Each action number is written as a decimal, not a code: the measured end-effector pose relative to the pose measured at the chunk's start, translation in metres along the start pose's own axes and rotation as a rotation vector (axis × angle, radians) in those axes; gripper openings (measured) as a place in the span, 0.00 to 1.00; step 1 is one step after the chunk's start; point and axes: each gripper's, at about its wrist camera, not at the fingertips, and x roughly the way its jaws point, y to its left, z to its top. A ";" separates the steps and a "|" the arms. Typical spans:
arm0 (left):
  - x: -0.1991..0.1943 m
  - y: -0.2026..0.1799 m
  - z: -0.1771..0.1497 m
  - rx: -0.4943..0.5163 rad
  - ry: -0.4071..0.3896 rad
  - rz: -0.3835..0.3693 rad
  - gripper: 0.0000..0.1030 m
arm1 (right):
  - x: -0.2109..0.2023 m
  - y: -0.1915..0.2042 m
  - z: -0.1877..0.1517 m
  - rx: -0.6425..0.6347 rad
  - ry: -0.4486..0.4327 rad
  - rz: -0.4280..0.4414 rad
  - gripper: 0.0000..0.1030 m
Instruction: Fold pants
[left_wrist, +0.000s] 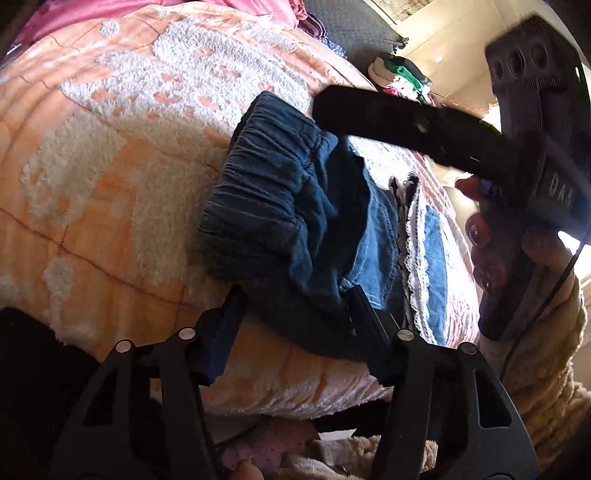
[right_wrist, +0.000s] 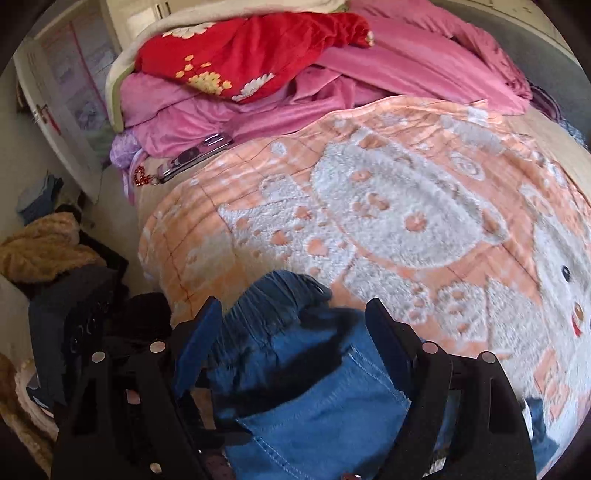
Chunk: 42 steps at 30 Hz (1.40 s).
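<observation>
Pants (left_wrist: 291, 206), blue denim with a gathered elastic waistband, lie bunched on an orange-and-white fleece blanket (left_wrist: 110, 155) near the edge of the bed. The left gripper (left_wrist: 295, 299) is lowered over the near edge of the cloth, its jaws apart on either side of the fabric and not pressing it. The right gripper (right_wrist: 291, 317), held in a hand (left_wrist: 491, 236), hangs above the waistband with its jaws wide apart and nothing clamped. Pink bedding (right_wrist: 369, 74) is heaped beyond.

An orange-and-white fleece blanket (right_wrist: 369, 206) covers the bed, rumpled pink sheets (right_wrist: 369, 74) and a red flowered blanket (right_wrist: 240, 55) behind, a phone (right_wrist: 195, 157) at its edge.
</observation>
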 end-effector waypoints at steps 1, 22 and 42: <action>0.001 0.001 0.000 -0.005 0.001 -0.005 0.48 | 0.005 0.000 0.002 -0.003 0.011 0.010 0.77; -0.007 0.005 0.003 -0.049 -0.028 -0.078 0.49 | 0.016 -0.027 -0.008 0.057 0.007 0.201 0.38; -0.001 -0.107 0.015 0.158 -0.041 -0.111 0.49 | -0.115 -0.077 -0.076 0.164 -0.271 0.192 0.38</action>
